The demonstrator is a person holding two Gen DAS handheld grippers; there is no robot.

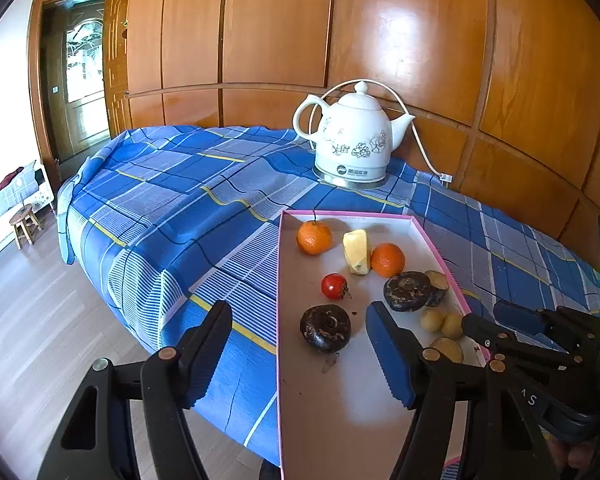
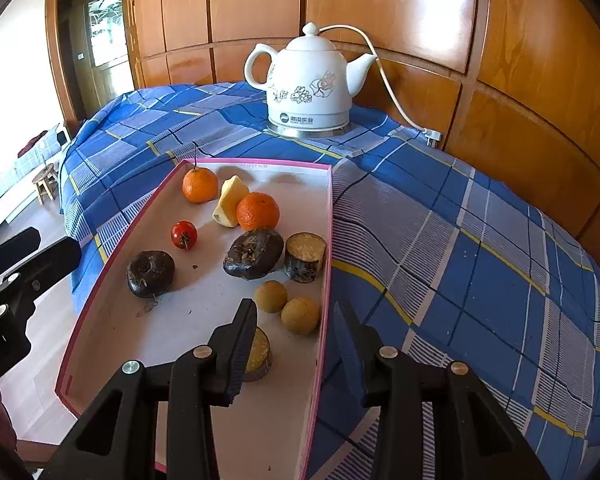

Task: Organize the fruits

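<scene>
A pink-rimmed shallow box (image 2: 327, 240) lies on the table and also shows in the left wrist view (image 1: 278, 280). It holds two oranges (image 2: 199, 185) (image 2: 258, 212), a yellow fruit piece (image 2: 231, 200), a small tomato (image 2: 184, 235), dark round fruits (image 2: 151, 273) (image 2: 254, 254), a cut dark piece (image 2: 305, 255) and small tan fruits (image 2: 300, 315). My left gripper (image 1: 296, 354) is open and empty over the box's left rim. My right gripper (image 2: 296, 340) is open and empty, straddling the box's right rim near another cut piece (image 2: 259, 354).
A white ceramic kettle (image 2: 312, 84) with a cord stands at the back of the blue checked tablecloth (image 2: 460, 260). Wooden panelling is behind it. The table's left edge drops to a wood floor with a small stool (image 1: 25, 222).
</scene>
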